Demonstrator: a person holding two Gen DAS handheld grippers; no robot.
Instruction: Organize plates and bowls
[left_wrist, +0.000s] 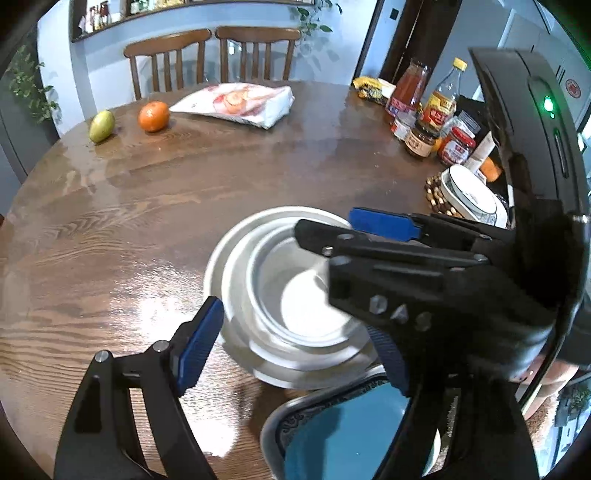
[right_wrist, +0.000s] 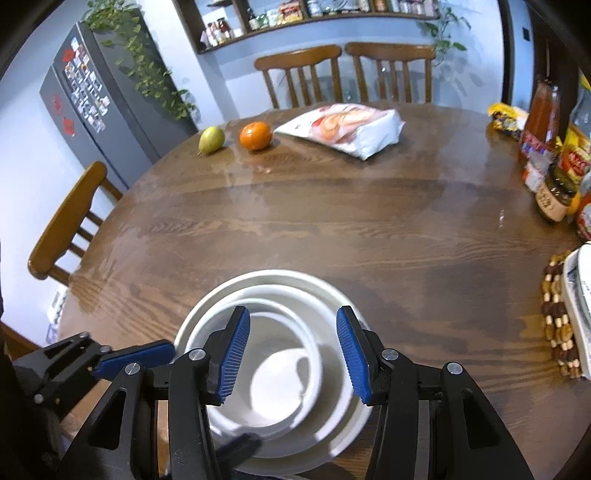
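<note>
I saw the white bowls nested mouth-up on the wooden table, round, with no long axis. My right gripper hung spread above them, gripping nothing; my left gripper straddled the stack, spread, pads clear.

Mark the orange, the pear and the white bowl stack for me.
orange (right_wrist: 255, 136), right wrist view, middle of its skin
pear (right_wrist: 211, 139), right wrist view, its body
bowl stack (left_wrist: 236, 254), left wrist view, outer rim
</note>
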